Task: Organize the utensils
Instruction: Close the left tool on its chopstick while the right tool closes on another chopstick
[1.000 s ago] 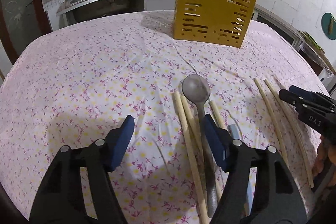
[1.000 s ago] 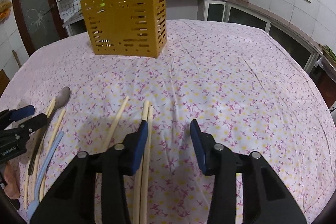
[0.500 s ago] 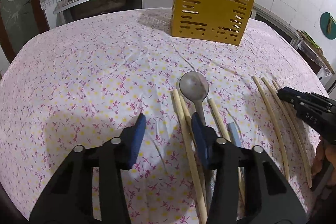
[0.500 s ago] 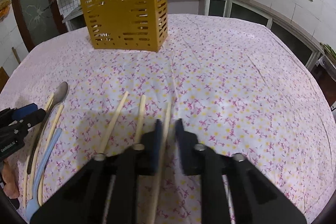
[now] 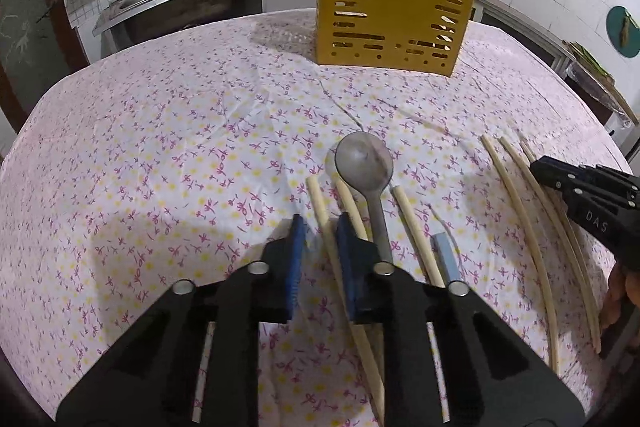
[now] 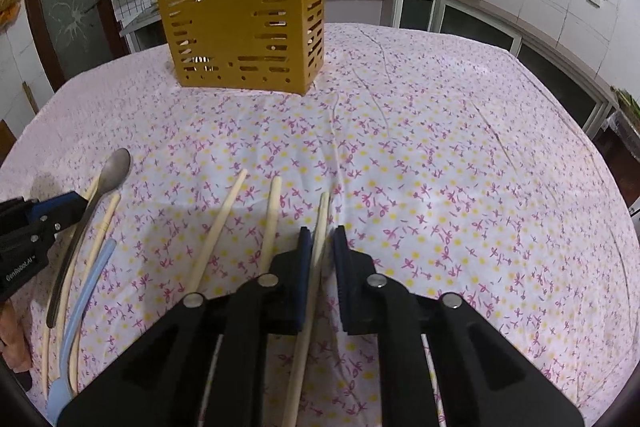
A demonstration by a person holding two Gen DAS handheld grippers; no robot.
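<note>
Meanwhile both grippers, left gripper (image 5: 320, 239) and right gripper (image 6: 323, 247), straddle chopsticks with narrow fingers (neither visibly clamped), open tablecloth (image 6: 460, 167) ahead

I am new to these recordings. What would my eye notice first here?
First, the yellow slotted utensil holder standing at the far side of the floral tablecloth. Then the near side: each gripper straddles a pale chopstick, left gripper beside the grey spoon, right gripper around the rightmost chopstick.
</note>
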